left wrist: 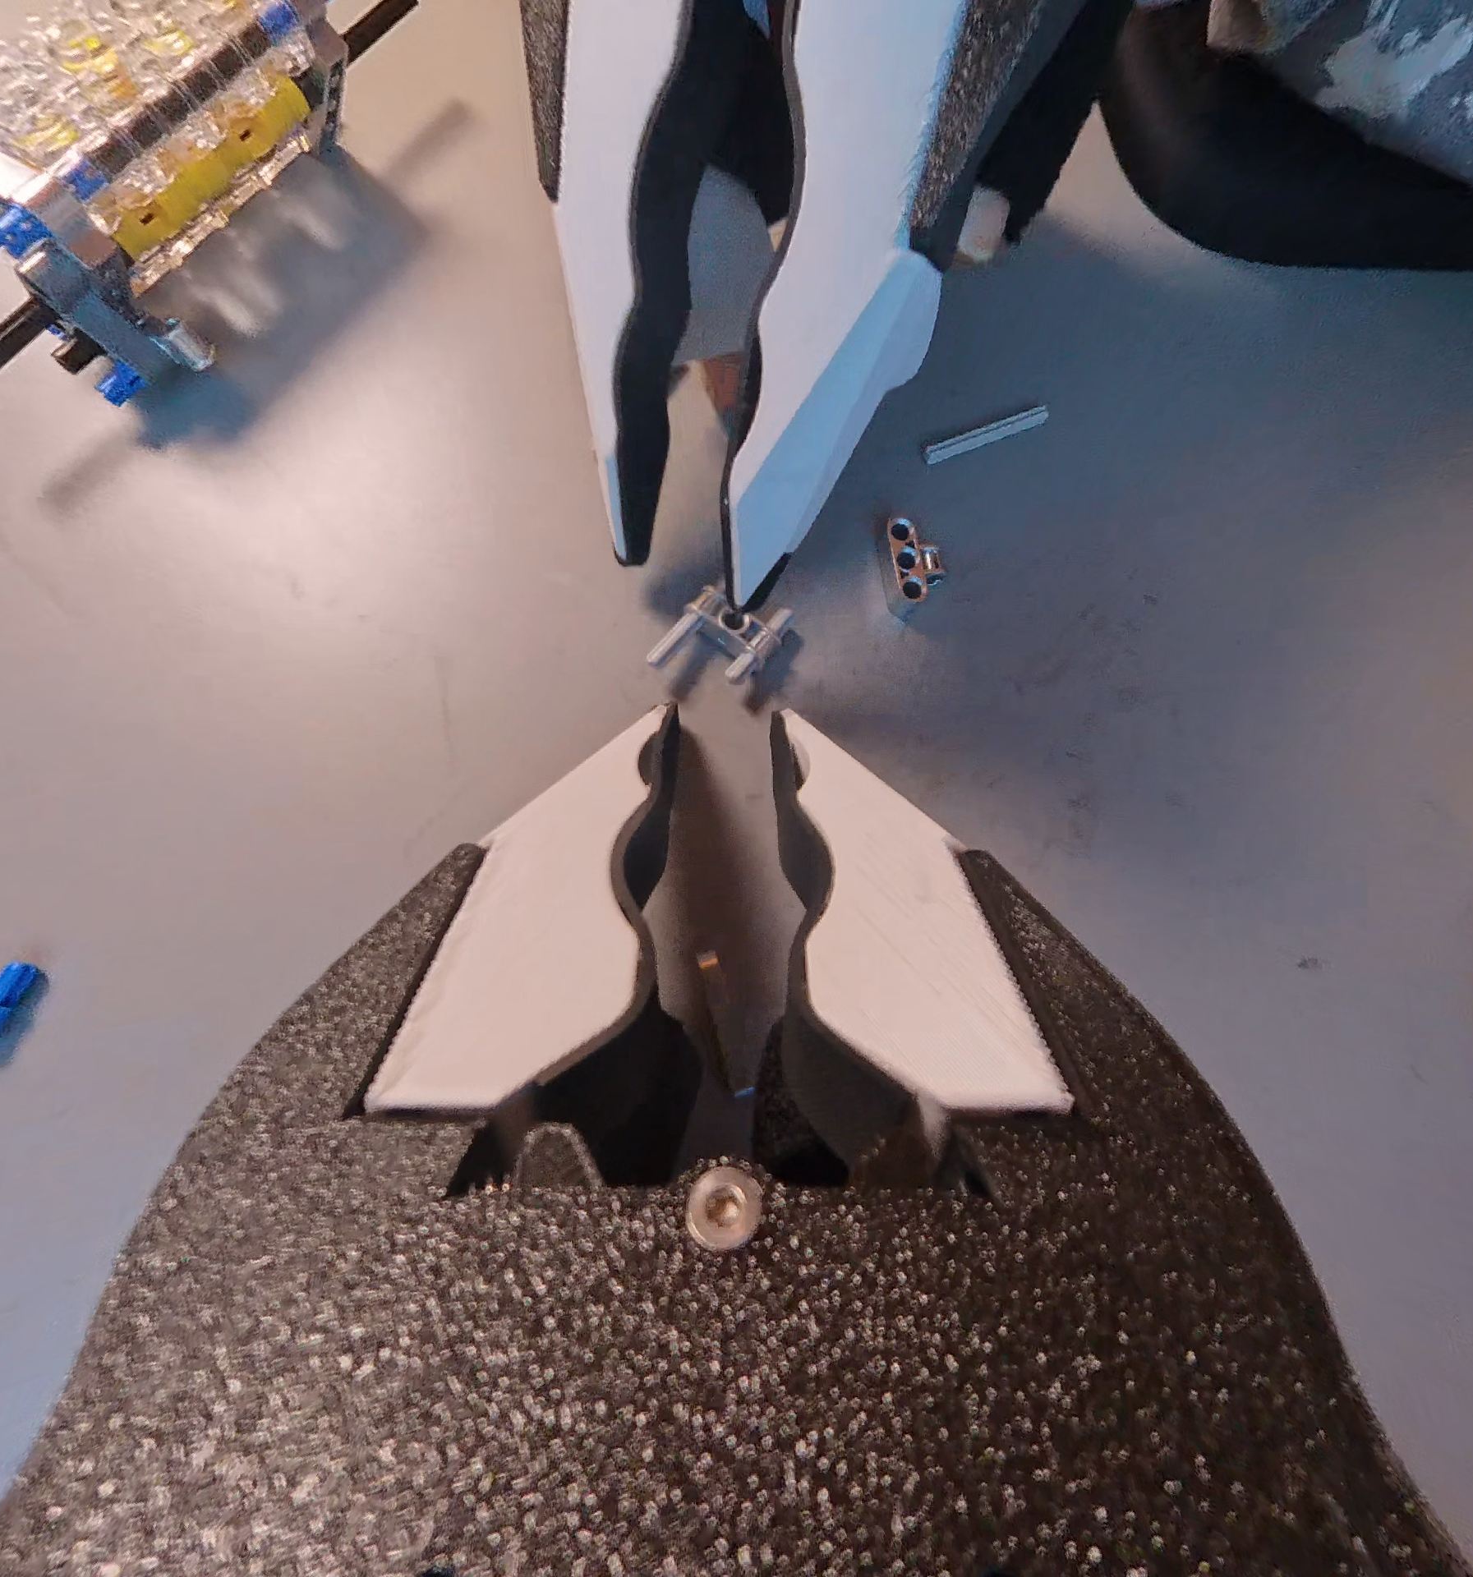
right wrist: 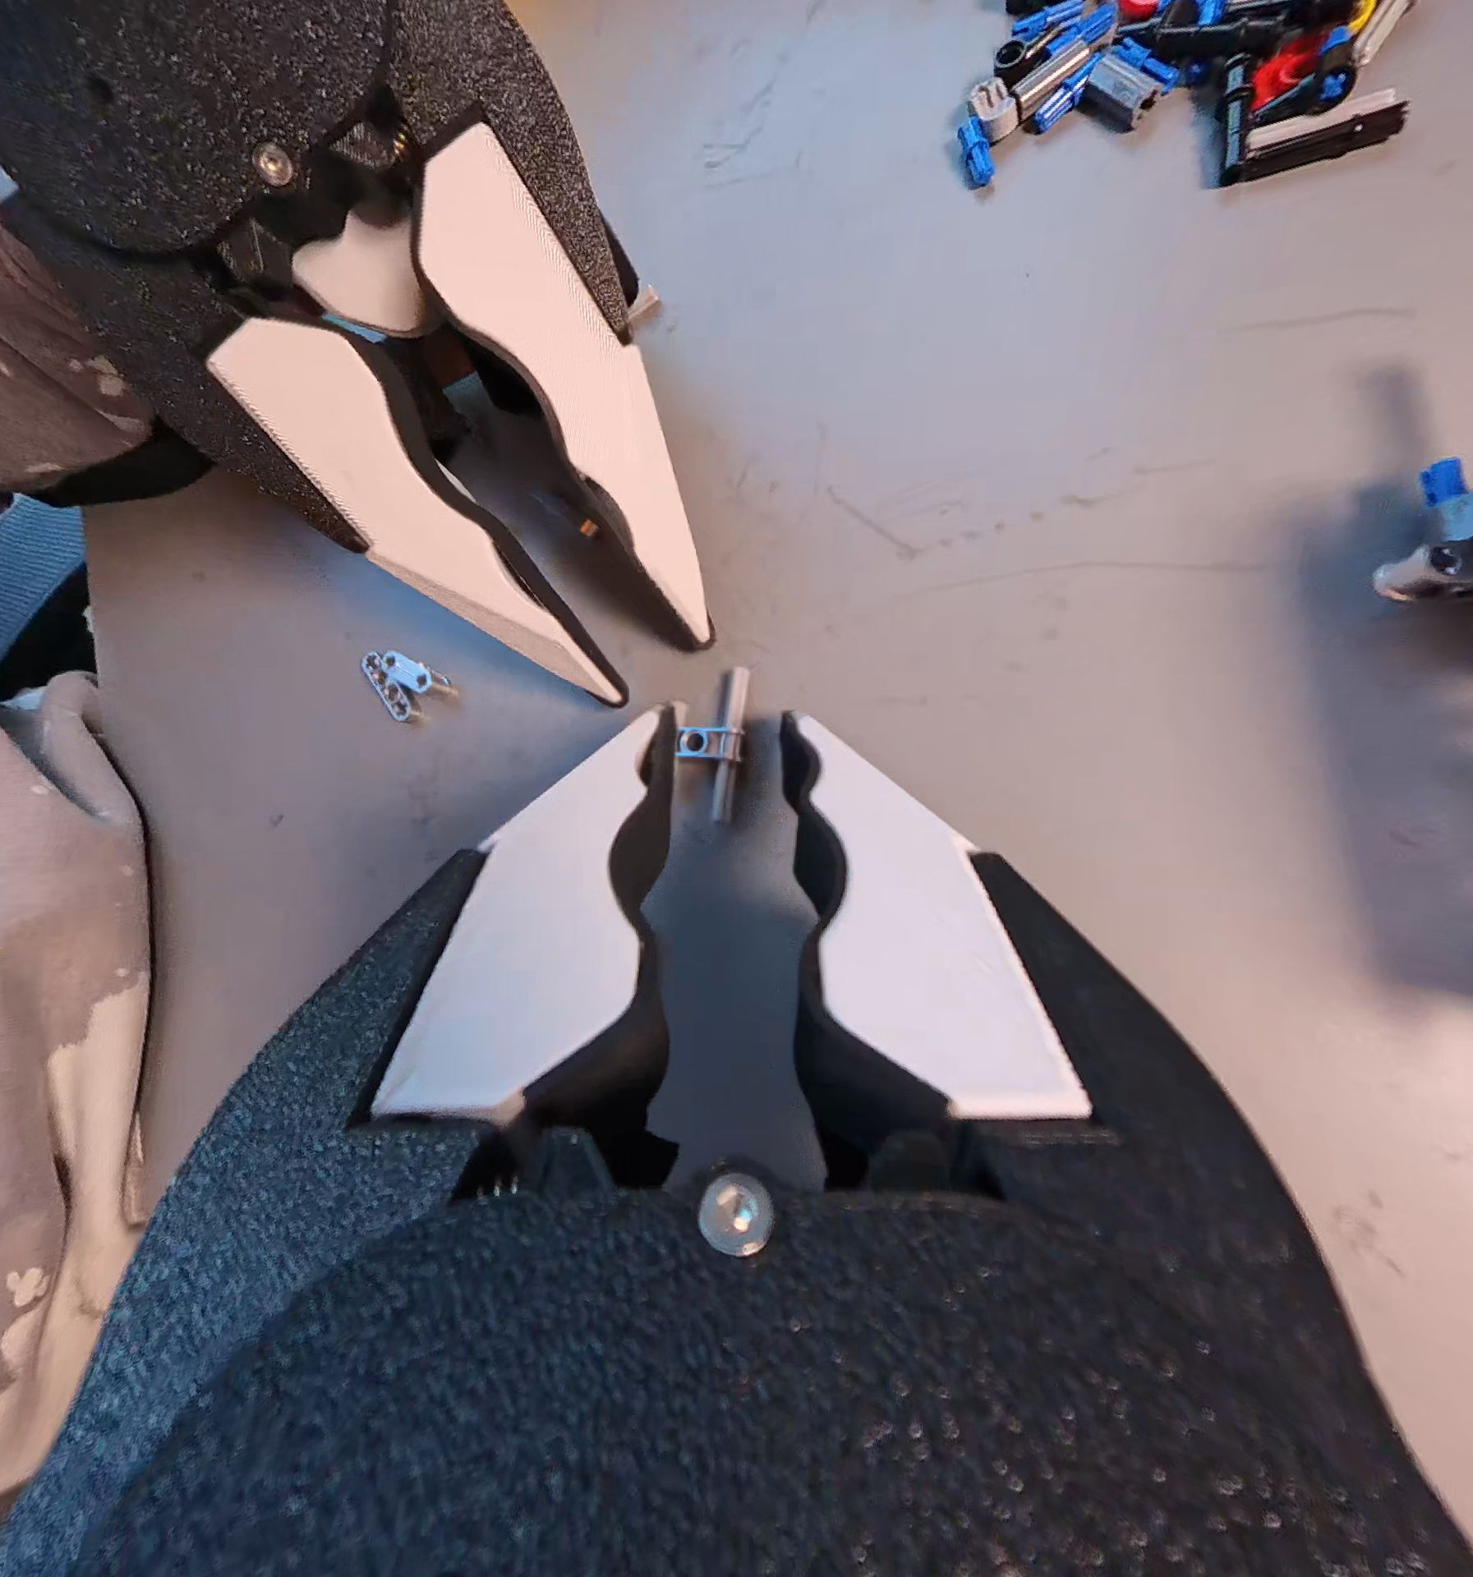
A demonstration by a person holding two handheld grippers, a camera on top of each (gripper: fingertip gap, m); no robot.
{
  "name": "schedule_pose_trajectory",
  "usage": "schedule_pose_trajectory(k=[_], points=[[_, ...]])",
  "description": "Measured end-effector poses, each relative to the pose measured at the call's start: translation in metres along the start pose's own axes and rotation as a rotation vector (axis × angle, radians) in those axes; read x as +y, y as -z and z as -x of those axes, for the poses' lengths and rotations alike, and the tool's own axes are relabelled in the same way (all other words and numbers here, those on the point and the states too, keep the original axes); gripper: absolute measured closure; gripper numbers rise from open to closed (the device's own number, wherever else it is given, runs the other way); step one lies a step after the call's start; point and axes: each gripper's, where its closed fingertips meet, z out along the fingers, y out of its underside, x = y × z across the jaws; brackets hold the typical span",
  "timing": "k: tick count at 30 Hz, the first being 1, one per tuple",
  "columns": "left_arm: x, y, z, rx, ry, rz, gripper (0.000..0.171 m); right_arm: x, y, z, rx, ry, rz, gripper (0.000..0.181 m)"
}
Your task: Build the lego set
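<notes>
A small grey connector with thin axle pins lies on the grey table. My left gripper is open and empty, with its tips just short of this piece. My right gripper comes from the far side and is open, with one fingertip touching the connector. In the right wrist view the connector sits between the tips of my right gripper, close against the left finger. The left gripper points in from the upper left, tips near the piece.
A short grey axle and a small grey beam with pins lie right of the connector. A clear, yellow and blue built block stands far left. A pile of loose parts, a grey sub-assembly and a person's clothing border the area. Both grippers' tips are close together, under 4 cm apart.
</notes>
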Motion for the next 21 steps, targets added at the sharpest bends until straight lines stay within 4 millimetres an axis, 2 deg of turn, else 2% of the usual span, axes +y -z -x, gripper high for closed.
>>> schedule_pose_trajectory(k=[5,8,11,13,15,17,21], points=[[-0.004,-0.004,-0.006,-0.021,-0.026,0.012,0.151,0.018,0.014,0.002,-0.005,0.121,0.083,0.158],[-0.004,-0.006,-0.001,-0.060,-0.041,0.026,0.152,0.023,0.009,0.002,0.013,0.162,0.116,0.160],[-0.005,0.003,0.016,-0.149,-0.046,0.016,0.155,0.025,0.001,0.022,-0.045,0.225,0.144,0.161],[-0.007,0.013,0.024,-0.174,-0.018,-0.014,0.155,0.027,-0.005,0.042,-0.118,0.284,0.150,0.160],[-0.005,0.021,0.029,-0.170,0.014,-0.035,0.155,0.022,-0.005,0.053,-0.154,0.322,0.116,0.159],[-0.001,0.025,0.027,-0.138,0.038,-0.046,0.155,0.013,0.002,0.049,-0.139,0.306,0.067,0.159],[0.001,0.018,0.012,-0.069,0.015,-0.042,0.151,0.018,0.010,0.013,0.019,0.277,0.102,0.159]])
